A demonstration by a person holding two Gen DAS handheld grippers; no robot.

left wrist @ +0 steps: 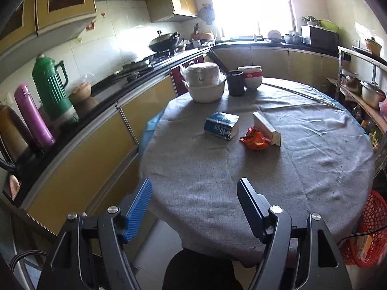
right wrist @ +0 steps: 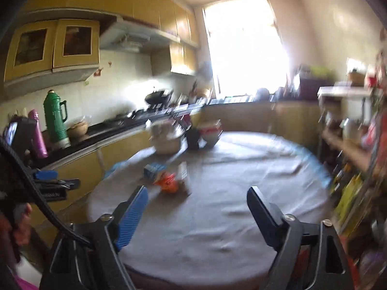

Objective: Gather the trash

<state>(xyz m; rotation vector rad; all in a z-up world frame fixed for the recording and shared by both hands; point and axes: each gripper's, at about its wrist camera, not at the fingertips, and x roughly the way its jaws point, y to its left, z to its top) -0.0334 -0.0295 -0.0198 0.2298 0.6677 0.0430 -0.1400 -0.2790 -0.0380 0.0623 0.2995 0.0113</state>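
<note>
Your left gripper [left wrist: 194, 207] is sitting nearest the left wrist lens with its jaws spread wide and gripping nothing, hovering over the near edge of the round table [left wrist: 241, 181], while the trash is lying near the table's middle, well apart from the fingers: a blue carton [left wrist: 221, 125] on its side, an orange wrapper [left wrist: 256, 139] just right of it, and a white box [left wrist: 266, 129] touching that wrapper. Your right gripper [right wrist: 197, 209] is likewise standing wide and empty in the blurred right wrist view, above the same table [right wrist: 241, 205], with the orange wrapper [right wrist: 169, 182], blue carton [right wrist: 153, 169] and white box [right wrist: 182, 170] showing beyond its blue finger [right wrist: 131, 218], and the red basket [left wrist: 370, 220] is sitting on the floor at the table's right in the left wrist view.
</note>
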